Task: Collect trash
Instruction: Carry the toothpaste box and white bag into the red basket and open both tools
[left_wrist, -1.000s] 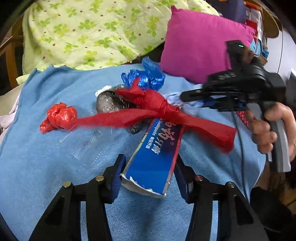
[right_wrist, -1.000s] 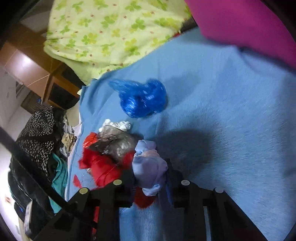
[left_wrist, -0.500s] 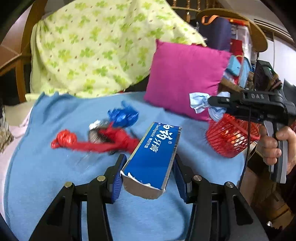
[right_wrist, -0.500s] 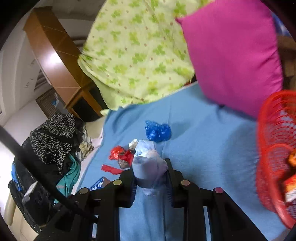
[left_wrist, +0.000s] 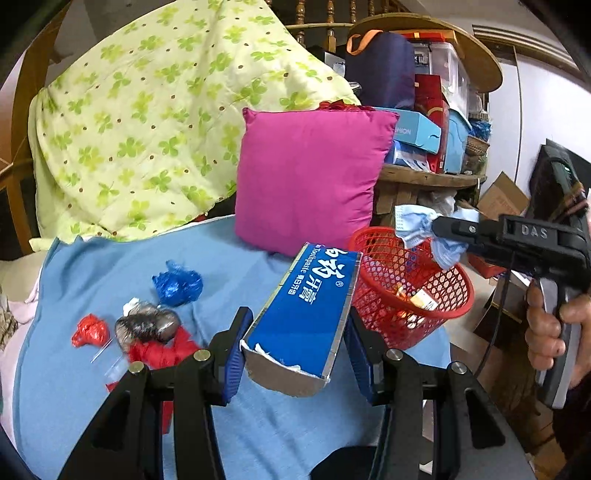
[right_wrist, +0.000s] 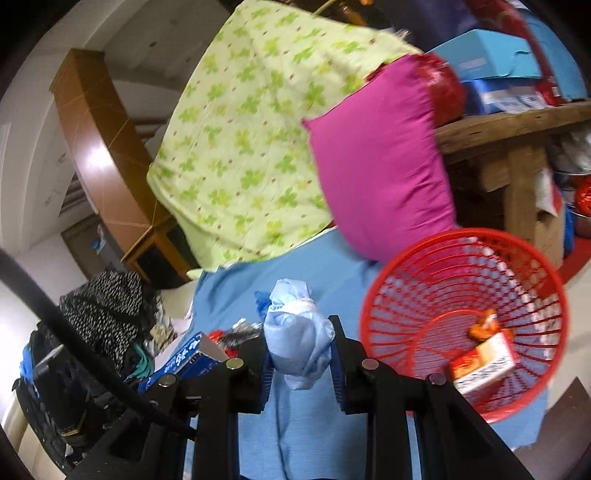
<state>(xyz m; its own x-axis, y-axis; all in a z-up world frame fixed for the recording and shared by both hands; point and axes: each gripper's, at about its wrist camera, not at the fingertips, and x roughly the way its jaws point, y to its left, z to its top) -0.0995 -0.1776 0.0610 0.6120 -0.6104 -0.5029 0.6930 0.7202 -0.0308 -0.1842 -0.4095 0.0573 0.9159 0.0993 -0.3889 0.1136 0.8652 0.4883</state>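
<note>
Blue toothpaste box (left_wrist: 306, 314) clamped in left tongs (left_wrist: 295, 350); right tongs (right_wrist: 301, 354) grip pale-blue wad (right_wrist: 299, 347) beside red basket (right_wrist: 461, 258).

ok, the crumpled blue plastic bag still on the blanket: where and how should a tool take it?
Grip the crumpled blue plastic bag across its bunched middle, coming down from above. It is a loose, rounded wad on the soft blue blanket, with no edge to slide under. It sits apart from the grey bag, so the fingers should fit either side.
</note>
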